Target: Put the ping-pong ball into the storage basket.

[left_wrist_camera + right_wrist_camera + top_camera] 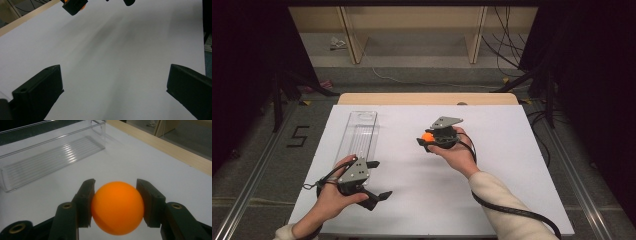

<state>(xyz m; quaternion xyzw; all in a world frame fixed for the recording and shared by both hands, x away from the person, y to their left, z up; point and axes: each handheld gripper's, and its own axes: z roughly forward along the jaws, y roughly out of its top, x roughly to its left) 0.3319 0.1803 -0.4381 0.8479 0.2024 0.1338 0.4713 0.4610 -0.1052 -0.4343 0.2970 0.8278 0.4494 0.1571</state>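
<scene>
Orange and round, the ball (117,208) is sitting tight between the right gripper (428,140)'s jaws, above the white table (492,165). The left gripper (379,180) is waiting wide open with nothing in it. The person is probably taking the ball to the clear tray (357,132), so a slow, steady grip is helping.

A white table (512,165) stands on grey floor (257,165). Beyond it are a wooden shelf (412,30), loose cables (507,45) and dark curtains (597,75).
</scene>
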